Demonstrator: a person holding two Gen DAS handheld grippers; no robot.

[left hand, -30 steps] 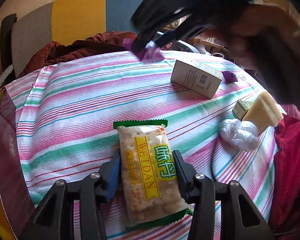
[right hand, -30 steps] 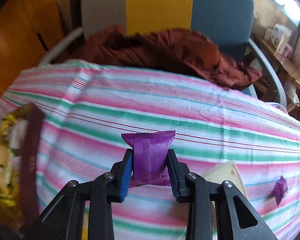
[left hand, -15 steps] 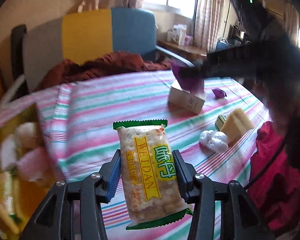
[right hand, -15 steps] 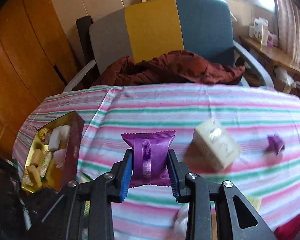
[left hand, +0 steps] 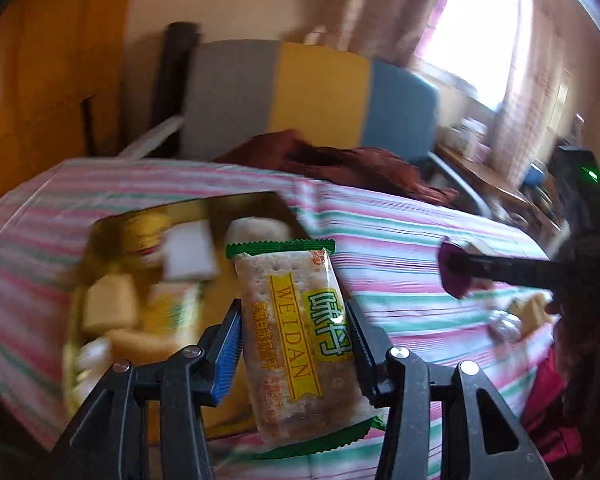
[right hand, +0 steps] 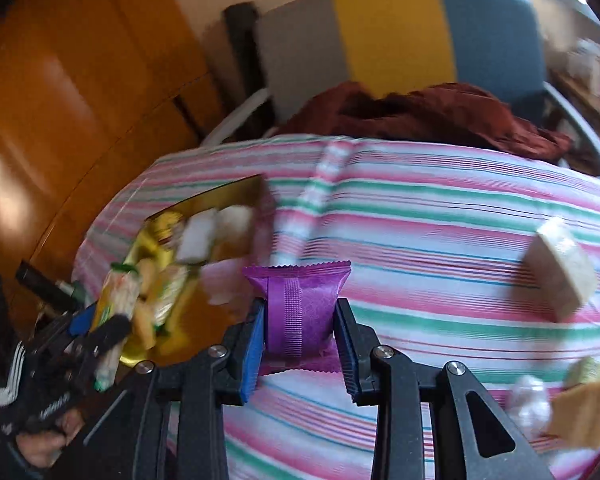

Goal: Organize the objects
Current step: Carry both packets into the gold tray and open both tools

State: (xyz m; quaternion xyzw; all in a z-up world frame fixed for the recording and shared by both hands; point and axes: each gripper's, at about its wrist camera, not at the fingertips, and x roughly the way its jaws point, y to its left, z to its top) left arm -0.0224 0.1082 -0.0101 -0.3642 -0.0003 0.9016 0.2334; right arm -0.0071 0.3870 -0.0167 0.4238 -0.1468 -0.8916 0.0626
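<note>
My left gripper is shut on a WEIDAN cracker packet with green ends, held above the gold snack box. The box holds several wrapped snacks. My right gripper is shut on a purple snack packet, held over the striped tablecloth to the right of the gold box. The left gripper with its packet also shows in the right wrist view over the box's near end. The right gripper shows in the left wrist view at the right.
A white carton, a clear wrapped sweet and a tan wedge packet lie on the cloth to the right. A grey, yellow and blue chair with a brown garment stands behind the table. A wooden cabinet is at left.
Both grippers have swung left toward the gold box, each still holding its packet. The left gripper now hangs over the box. The views are motion blurred.
</note>
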